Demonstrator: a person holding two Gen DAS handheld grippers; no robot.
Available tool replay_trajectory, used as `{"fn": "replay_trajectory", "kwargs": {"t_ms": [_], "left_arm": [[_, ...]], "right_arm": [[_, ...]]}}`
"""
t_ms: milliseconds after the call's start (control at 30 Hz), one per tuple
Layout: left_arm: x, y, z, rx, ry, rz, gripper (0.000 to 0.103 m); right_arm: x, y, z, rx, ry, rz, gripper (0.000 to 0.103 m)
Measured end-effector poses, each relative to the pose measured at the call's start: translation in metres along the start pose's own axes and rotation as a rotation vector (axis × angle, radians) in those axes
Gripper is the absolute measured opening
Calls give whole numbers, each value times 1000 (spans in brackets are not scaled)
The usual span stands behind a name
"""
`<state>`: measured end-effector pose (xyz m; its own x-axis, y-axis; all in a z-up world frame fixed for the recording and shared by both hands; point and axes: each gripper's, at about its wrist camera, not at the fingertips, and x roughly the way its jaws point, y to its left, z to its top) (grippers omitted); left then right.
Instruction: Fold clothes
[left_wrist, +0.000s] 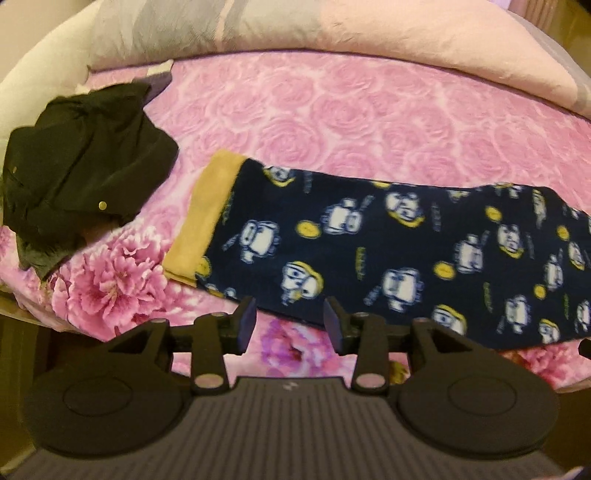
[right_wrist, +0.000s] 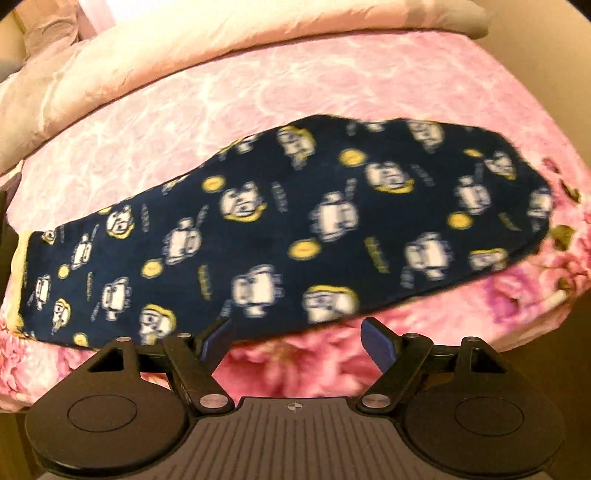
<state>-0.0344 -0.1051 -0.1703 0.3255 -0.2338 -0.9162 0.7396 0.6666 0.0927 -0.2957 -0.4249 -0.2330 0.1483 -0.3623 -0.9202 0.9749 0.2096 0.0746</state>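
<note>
Nearest, the left gripper (left_wrist: 290, 319) and the right gripper (right_wrist: 295, 334) hover at the near edge of the bed (left_wrist: 332, 110), each with its jaws apart and nothing between them; the flat finger pads (left_wrist: 246, 325) look bluish and smooth on black hinged arms. Just past the fingertips lies the pyjama trousers (left_wrist: 369, 240), a fluffy navy fleece printed with white cartoon figures and yellow coins. They are folded lengthwise into one long, narrow strip, whose long axis runs along the near edge, tilting slightly away toward the right. Its mustard-yellow cuff (left_wrist: 201, 218) points left, and the wider, rounded end reaches toward the bed's right edge. The near hem sits just beyond both sets of jaws, not touching either as far as the blur allows. Beneath it the bedspread is pink, plush, patterned with roses and large peonies. Toward the left edge lies a crumpled black garment (left_wrist: 85, 170) with a small brass stud. Farthest, a rumpled pale-pink and grey duvet (left_wrist: 332, 40) lines the far edge.
</note>
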Motion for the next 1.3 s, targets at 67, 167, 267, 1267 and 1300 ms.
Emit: {"fn": "replay_trajectory", "kwargs": {"t_ms": [67,167,267,1267,1300], "left_arm": [[-15,-12,-9,-5,-17,2,38],[-35,-30,-24,-16,-40,-3,45],[-49,-48,-40,-9,-50,-7,45],[128,24,-76,-241,-213,-313,46],[136,24,-77,-229,-230,-311,46]], "right_arm": [[-10,-18,0,3,-9,-7,79],[-26,-47,-9,12,-21,-15,79],[-42,-76,-21,24,-34,-21,79],[70,-123,-66,227,-331,90,79],[75,-122,-69,220,-369,98,79]]}}
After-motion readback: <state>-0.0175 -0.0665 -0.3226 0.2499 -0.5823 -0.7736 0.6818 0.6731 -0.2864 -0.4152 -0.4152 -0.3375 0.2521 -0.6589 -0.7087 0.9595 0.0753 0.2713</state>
